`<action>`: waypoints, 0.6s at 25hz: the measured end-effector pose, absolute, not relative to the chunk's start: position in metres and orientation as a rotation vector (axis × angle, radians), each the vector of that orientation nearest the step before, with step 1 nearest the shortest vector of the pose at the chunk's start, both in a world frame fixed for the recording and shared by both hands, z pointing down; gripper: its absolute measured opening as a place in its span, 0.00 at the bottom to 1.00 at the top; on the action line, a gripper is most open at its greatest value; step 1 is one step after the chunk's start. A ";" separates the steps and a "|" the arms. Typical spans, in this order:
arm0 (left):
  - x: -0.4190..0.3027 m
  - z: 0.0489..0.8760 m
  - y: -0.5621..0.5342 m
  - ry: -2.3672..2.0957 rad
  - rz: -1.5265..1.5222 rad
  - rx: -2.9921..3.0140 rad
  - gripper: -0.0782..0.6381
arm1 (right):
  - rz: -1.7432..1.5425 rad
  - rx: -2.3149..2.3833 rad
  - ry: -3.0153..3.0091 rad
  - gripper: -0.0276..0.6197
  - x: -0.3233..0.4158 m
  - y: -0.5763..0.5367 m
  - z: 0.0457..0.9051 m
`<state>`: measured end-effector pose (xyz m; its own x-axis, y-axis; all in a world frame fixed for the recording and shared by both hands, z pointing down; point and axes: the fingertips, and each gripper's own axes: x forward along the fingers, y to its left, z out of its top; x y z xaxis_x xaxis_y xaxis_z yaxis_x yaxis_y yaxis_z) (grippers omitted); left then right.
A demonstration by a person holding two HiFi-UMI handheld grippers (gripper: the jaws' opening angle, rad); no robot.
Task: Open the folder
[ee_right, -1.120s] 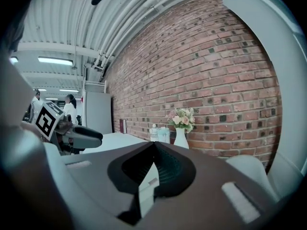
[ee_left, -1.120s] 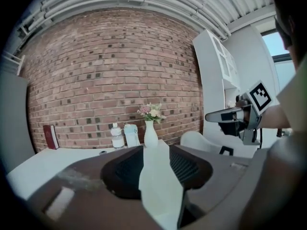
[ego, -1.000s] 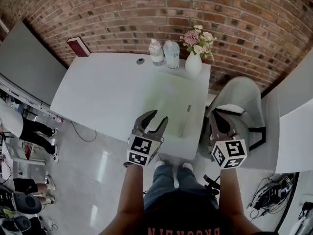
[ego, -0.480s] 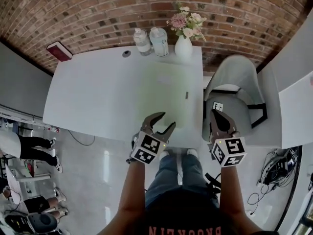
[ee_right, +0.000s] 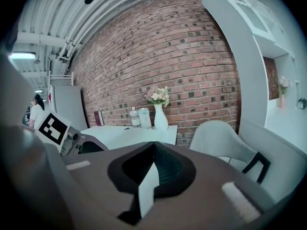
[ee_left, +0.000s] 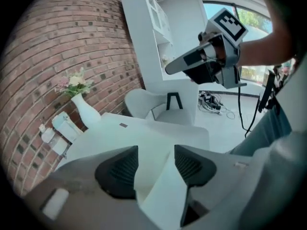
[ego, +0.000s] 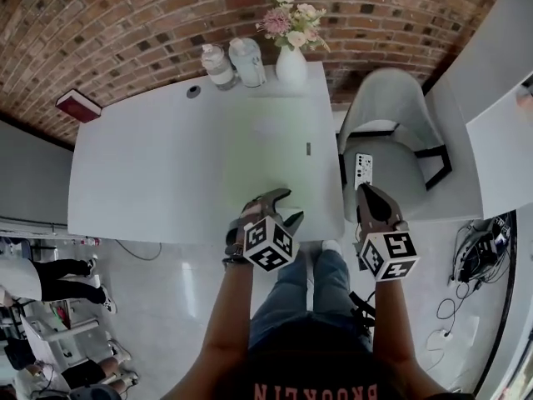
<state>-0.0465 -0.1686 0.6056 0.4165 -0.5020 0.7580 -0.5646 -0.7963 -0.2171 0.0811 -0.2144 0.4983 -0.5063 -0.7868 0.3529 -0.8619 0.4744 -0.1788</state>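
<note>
The folder [ego: 279, 144] is a pale green-white sheet lying flat and closed on the right part of the white table [ego: 150, 173], with a small dark tab [ego: 307, 148] near its right edge. My left gripper [ego: 288, 205] hangs over the table's near edge, just short of the folder. Its jaws have just been opening and stand open with nothing between them [ee_left: 156, 151]. My right gripper [ego: 367, 192] is off the table's right corner, beside the chair, with its pads together [ee_right: 153, 145] and nothing in them.
A white vase of flowers [ego: 291, 61] and two clear bottles [ego: 233, 61] stand at the table's far edge by the brick wall. A red book [ego: 77, 105] lies at the far left corner. A grey chair [ego: 391, 132] stands to the right of the table.
Both grippers have dropped lower toward the table's near edge. The left gripper has rolled and its jaws stand wider apart. The right gripper stays shut.
</note>
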 end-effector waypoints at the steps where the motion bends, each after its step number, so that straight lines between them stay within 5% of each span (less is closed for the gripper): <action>1: -0.045 0.610 -0.169 -0.945 1.398 2.594 0.44 | 0.503 1.437 -2.492 0.05 0.083 -0.213 0.500; 10: -0.035 0.649 -0.178 -0.783 1.783 2.630 0.49 | 0.508 1.546 -2.433 0.05 0.096 -0.198 0.499; 15: -0.030 0.641 -0.180 -0.744 1.685 2.676 0.42 | 0.506 1.576 -2.423 0.05 0.100 -0.197 0.494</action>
